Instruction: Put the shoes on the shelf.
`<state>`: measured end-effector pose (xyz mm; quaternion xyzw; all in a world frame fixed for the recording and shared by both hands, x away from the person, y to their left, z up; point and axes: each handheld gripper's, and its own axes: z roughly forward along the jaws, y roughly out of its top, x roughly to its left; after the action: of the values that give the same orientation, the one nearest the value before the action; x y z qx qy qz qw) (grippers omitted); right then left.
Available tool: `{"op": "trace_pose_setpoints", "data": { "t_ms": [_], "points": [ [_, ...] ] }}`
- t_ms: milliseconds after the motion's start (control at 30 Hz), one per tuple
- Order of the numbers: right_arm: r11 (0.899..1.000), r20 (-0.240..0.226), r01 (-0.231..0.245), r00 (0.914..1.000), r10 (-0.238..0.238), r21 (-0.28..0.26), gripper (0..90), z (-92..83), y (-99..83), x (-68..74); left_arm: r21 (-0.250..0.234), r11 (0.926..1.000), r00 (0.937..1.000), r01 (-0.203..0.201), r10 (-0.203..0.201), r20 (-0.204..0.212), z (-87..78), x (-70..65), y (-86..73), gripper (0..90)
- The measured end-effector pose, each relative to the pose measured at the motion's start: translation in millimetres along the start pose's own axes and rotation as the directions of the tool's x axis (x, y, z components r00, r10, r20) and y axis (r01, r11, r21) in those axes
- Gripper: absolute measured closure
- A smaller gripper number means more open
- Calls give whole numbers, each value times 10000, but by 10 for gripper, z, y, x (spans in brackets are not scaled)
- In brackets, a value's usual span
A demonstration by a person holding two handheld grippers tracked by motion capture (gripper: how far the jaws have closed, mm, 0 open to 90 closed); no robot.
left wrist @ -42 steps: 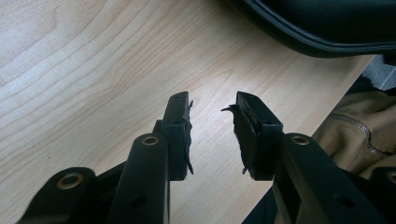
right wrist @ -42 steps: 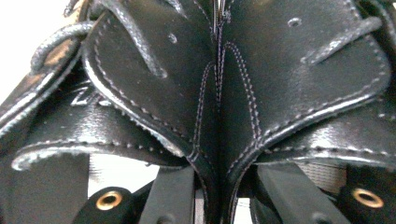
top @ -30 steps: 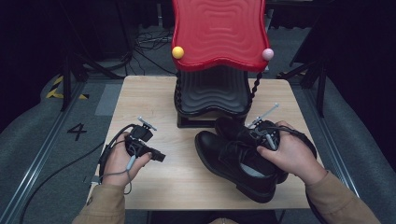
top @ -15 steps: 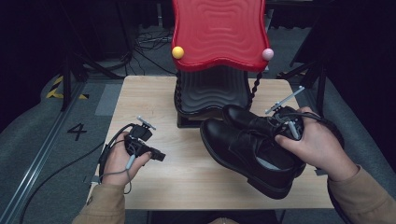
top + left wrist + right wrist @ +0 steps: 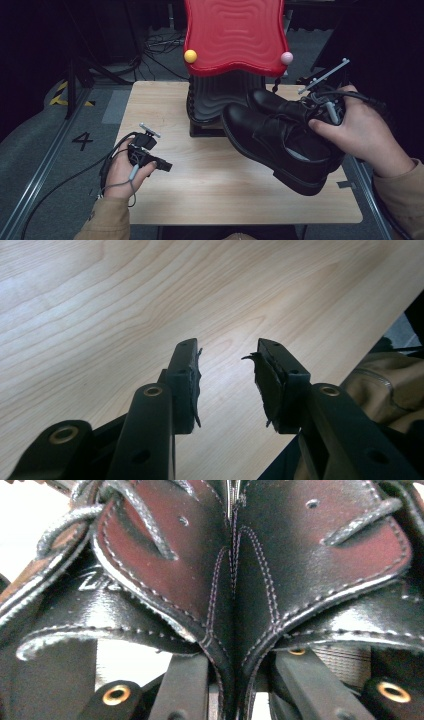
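The pair of black shoes point(image 5: 280, 142) is now lifted off the wooden table point(image 5: 210, 185) and carried up and to the right compared with a second ago, when both soles were flat on the wood near the front edge; half a second ago it was only partly raised. The move reads as a pick already made and a transfer begun, likely toward the tiered stand point(image 5: 220, 100) behind. Nearest in, the left gripper point(image 5: 162, 165) is held idle at the table's left front, unchanged in place; in the left gripper view its jaws are seen apart with nothing between them over bare wood, and the pads point(image 5: 187, 385) look frayed. The right gripper point(image 5: 325, 112) is held at the shoe openings; in the right gripper view both inner collars point(image 5: 232, 610) are pinched together between the closed jaws, so the two shoes are gripped as one. The shoes are glossy black leather lace-ups with visible stitching, eyelets and a pale insole, toes pointed at the stand and tilted up, heels hung low toward the front right corner. Farther back, the red wavy top point(image 5: 235, 35) of the stand overhangs the toes closely; clearance there is judged tight.
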<state>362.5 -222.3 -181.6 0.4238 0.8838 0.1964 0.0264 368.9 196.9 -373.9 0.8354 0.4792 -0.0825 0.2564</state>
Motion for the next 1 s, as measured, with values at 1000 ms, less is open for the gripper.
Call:
{"op": "trace_pose_setpoints", "data": {
  "t_ms": [1000],
  "points": [
    [9961, -215, -121, 9997, 103, -875, 814, -1047, 479, 192, -85, 9982, 9982, 595, -595, -98, -87, 106, -262, 614]
  ]
}}
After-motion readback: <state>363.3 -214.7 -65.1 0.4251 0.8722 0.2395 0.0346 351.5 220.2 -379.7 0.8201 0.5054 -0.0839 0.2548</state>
